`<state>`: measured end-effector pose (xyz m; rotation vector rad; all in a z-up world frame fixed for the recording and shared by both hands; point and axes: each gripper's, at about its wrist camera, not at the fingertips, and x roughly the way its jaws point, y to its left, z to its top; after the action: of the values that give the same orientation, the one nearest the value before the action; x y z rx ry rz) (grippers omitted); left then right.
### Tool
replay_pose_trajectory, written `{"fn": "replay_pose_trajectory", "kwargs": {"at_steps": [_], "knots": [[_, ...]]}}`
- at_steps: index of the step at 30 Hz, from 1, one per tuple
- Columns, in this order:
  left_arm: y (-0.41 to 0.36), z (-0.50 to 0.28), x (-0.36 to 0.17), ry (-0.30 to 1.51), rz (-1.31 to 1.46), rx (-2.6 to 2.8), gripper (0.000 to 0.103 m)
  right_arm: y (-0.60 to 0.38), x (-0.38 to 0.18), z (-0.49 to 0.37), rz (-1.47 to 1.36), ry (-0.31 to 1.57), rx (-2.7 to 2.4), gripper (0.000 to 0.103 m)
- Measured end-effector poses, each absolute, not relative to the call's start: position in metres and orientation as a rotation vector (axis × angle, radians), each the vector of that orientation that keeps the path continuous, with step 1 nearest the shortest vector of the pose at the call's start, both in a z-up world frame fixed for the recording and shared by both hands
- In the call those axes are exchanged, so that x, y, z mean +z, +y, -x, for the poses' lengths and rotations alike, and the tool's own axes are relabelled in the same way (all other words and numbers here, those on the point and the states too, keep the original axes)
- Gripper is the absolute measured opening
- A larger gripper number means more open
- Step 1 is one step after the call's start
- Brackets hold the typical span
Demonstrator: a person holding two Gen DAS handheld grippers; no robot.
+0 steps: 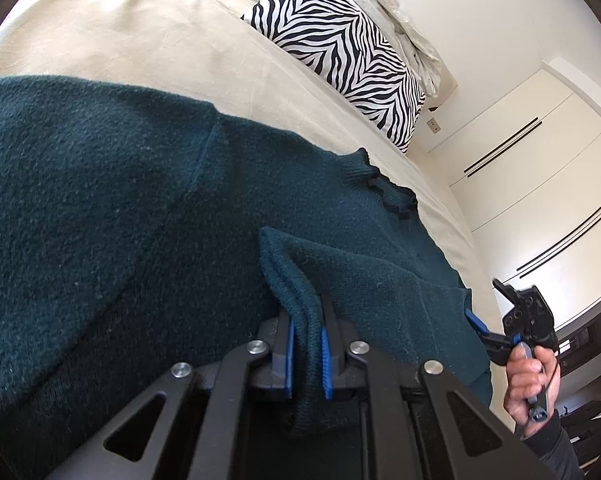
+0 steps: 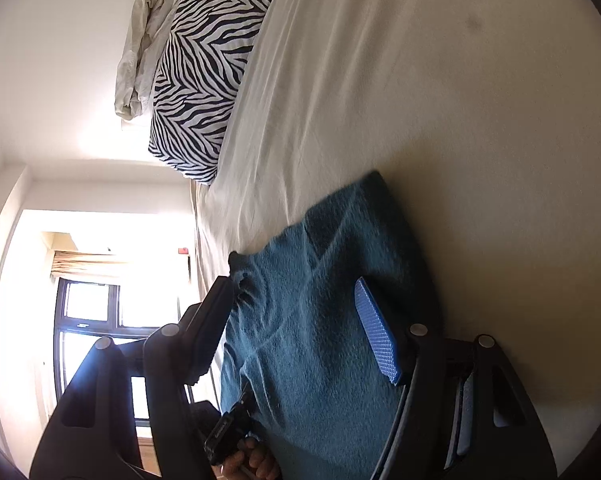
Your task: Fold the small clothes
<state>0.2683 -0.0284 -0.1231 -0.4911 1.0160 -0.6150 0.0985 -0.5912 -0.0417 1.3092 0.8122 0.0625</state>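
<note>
On the bed (image 1: pixel 148 36), the left gripper (image 1: pixel 306 344) has its jaws clamped on a fold of the dark green sweater (image 1: pixel 100 208), while the right gripper (image 2: pixel 300 332) hovers with jaws apart.

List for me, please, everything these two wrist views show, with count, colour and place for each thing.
sweater: one, dark teal knit, spread on the bed; a ribbed edge is pinched up.
bed sheet: one, cream, covering the bed under the sweater.
zebra pillow: one, black and white, at the head of the bed.
crumpled bedding: one heap, off-white, behind the pillow against the wall.
wardrobe doors: white with dark handle strips, beside the bed.
window: one, dark frame, bright, beyond the bed.
left gripper: black, blue pads, jaws shut on the ribbed edge.
right gripper: black, blue pads, jaws open over the sweater.
hand: one, gripping the right gripper's handle; dark sleeve.
</note>
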Motion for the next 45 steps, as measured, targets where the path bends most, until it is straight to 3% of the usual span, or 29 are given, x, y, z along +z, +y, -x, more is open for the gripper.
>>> {"fn": "replay_pose_trajectory", "kwargs": {"at_steps": [10, 11, 13, 15, 17, 25, 31, 34, 39, 42, 45], "knots": [[-0.022, -0.265, -0.115, 1.045, 0.492, -0.62, 0.016, -0.537, -0.021, 0.002, -1.313, 0.795, 0.154, 0.064], [-0.019, -0.263, -0.11, 1.053, 0.486, -0.611, 0.021, -0.529, -0.016, 0.011, -1.307, 0.79, 0.166, 0.065], [-0.004, -0.251, -0.095, 1.047, 0.497, -0.587, 0.046, -0.507, -0.006, 0.028, -1.274, 0.781, 0.194, 0.066], [0.027, -0.232, -0.073, 0.981, 0.533, -0.534, 0.077, -0.482, 0.001, 0.039, -1.243, 0.791, 0.228, 0.067], [0.068, -0.214, -0.056, 0.918, 0.595, -0.484, 0.083, -0.451, 0.002, 0.046, -1.233, 0.807, 0.261, 0.067], [0.267, -0.162, -0.074, 0.815, 1.031, -0.177, 0.083, -0.337, -0.01, 0.048, -1.197, 0.91, 0.359, 0.067], [0.369, -0.149, -0.105, 0.688, 1.32, 0.016, 0.08, -0.289, -0.013, 0.051, -1.188, 0.938, 0.365, 0.067], [0.388, -0.17, -0.112, 0.667, 1.373, 0.085, 0.073, -0.275, -0.009, 0.05, -1.18, 0.935, 0.36, 0.067], [0.382, -0.206, -0.108, 0.73, 1.291, 0.135, 0.024, -0.276, -0.002, 0.052, -1.162, 0.925, 0.346, 0.067], [0.35, -0.22, -0.082, 0.739, 1.147, 0.091, 0.012, -0.29, -0.002, 0.047, -1.166, 0.913, 0.331, 0.067], [0.295, -0.232, -0.048, 0.747, 0.985, -0.003, 0.012, -0.304, -0.006, 0.051, -1.182, 0.899, 0.311, 0.067]]}}
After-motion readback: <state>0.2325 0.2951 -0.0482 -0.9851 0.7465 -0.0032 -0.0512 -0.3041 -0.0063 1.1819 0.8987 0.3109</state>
